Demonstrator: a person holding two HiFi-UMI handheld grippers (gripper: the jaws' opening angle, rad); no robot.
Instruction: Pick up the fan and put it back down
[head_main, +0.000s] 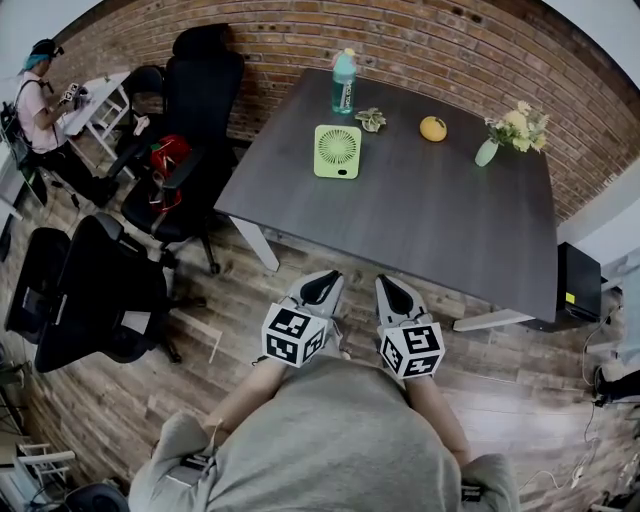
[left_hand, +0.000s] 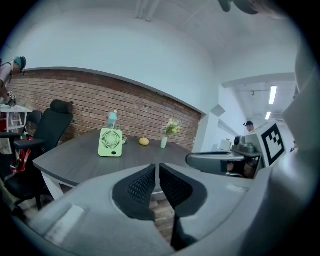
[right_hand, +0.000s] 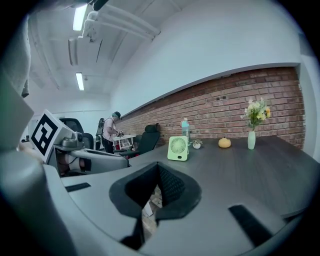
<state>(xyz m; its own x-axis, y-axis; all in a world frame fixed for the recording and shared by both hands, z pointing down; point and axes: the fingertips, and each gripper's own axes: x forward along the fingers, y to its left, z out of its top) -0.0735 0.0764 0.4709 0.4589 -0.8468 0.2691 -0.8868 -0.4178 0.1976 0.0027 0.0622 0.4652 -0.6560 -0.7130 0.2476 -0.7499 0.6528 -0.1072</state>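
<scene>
Jaws clenched empty on both: my left gripper (head_main: 320, 288) and right gripper (head_main: 398, 291) side by side, short of near edge of dark table (head_main: 430, 220). Green fan (head_main: 338, 151) upright toward table's far side, well apart from me, bottle (head_main: 343, 82) behind it.

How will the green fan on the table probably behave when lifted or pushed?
The fan looks like a rigid plastic frame, so it is probably stiff and light. It stands upright and looks thin on the table, so a push near its top may tip it. Its slotted grille seems more fragile than the frame.
</scene>
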